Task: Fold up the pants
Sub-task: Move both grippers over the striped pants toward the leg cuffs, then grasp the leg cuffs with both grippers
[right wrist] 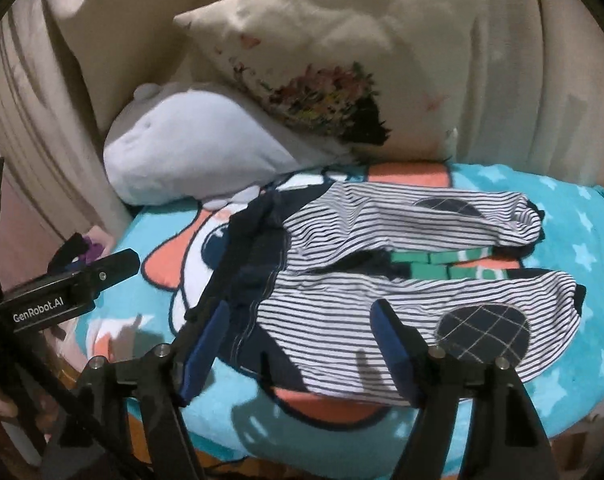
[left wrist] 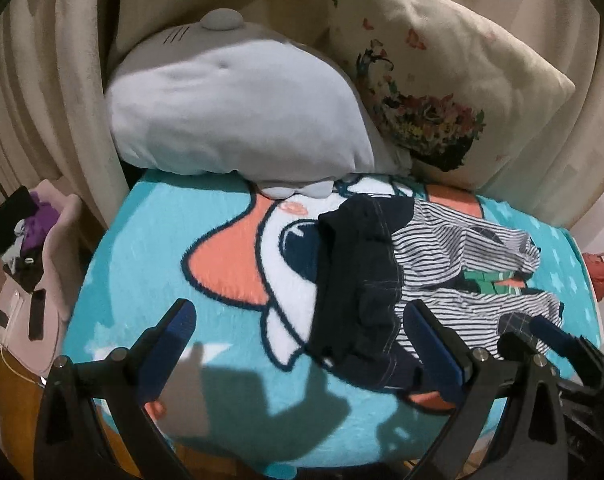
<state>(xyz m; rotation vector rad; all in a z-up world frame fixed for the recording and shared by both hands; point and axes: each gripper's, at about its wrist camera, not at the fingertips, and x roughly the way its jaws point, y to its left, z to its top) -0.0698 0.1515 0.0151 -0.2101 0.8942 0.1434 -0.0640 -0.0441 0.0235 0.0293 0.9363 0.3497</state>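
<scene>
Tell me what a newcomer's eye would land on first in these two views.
First the striped pants, spread flat with both legs pointing right, navy waistband on the left and dark checked patches on the legs. They lie on a bright turquoise cartoon blanket. Behind them a grey plush toy leans beside a cream floral cushion, while the open left gripper and open right gripper hover at the near edge, holding nothing.

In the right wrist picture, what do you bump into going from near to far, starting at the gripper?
Right gripper → striped pants → teal blanket → flower pillow.
</scene>
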